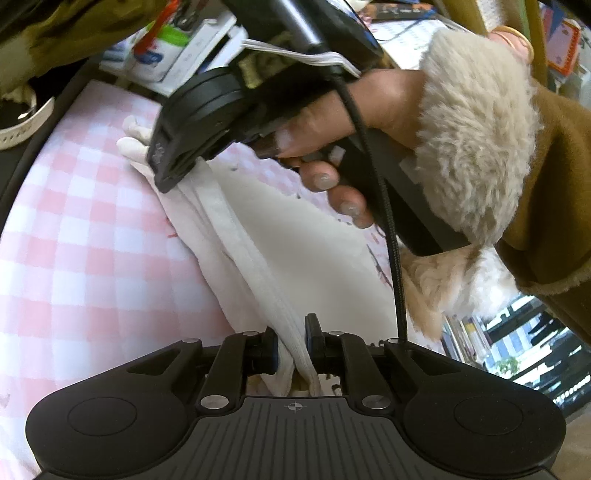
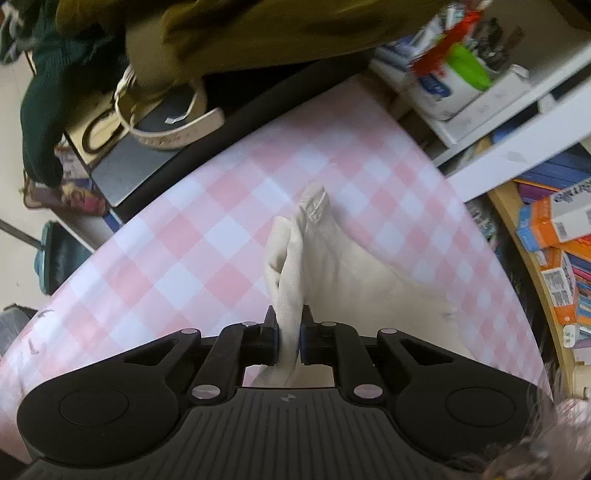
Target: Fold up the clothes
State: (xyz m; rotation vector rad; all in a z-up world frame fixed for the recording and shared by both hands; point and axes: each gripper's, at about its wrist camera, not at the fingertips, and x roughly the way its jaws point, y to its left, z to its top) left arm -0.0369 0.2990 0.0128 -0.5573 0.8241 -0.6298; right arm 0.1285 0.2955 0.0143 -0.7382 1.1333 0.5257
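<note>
A white garment [image 1: 295, 236] lies on a pink and white checked cloth [image 1: 81, 236]. Its ribbed edge runs taut between both grippers. My left gripper [image 1: 291, 350] is shut on that ribbed edge at the bottom of the left wrist view. Further up in the same view, the right gripper [image 1: 173, 173], held by a hand in a furry cuff [image 1: 476, 129], points down and pinches the far end of the edge. In the right wrist view my right gripper [image 2: 290, 339] is shut on a bunched fold of the white garment [image 2: 295, 266], which stands up between the pads.
The checked cloth [image 2: 192, 258] covers the table. A dark chair back and a white shoe [image 2: 173, 129] lie beyond its far edge. White shelves with boxes and books [image 2: 554, 229] stand to the right. An olive sleeve [image 2: 229, 33] hangs above.
</note>
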